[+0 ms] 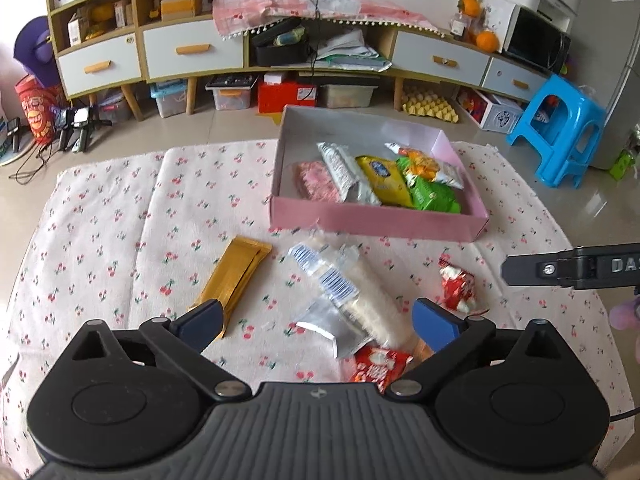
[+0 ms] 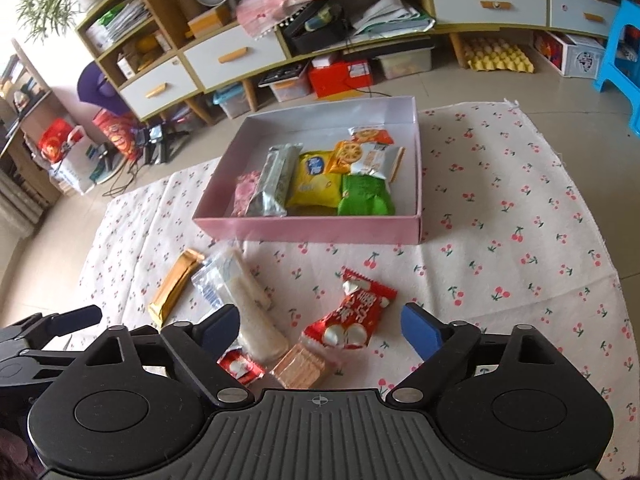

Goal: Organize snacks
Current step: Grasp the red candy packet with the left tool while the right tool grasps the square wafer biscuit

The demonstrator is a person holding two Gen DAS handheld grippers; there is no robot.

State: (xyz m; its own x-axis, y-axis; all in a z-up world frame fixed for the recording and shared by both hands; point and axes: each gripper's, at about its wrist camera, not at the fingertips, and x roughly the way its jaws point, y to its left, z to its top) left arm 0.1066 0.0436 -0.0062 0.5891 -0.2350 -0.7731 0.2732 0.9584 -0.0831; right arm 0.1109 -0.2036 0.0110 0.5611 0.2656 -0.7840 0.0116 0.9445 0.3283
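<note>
Left wrist | left claw (image 1: 316, 320) tilted down, spread wide, empty | right claw (image 2: 320, 330) likewise

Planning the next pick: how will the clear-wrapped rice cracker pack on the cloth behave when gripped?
The rice cracker pack looks light for its size. Its clear film is crinkled and glossy, so probably slippery, with floppy loose ends. The crackers inside seem stiff but likely brittle; a hard squeeze may crack them.

I see a long wooden cabinet (image 1: 248, 46) against the wall, a blue stool (image 1: 560, 128) to its right on the tiled floor (image 1: 168, 132).
</note>
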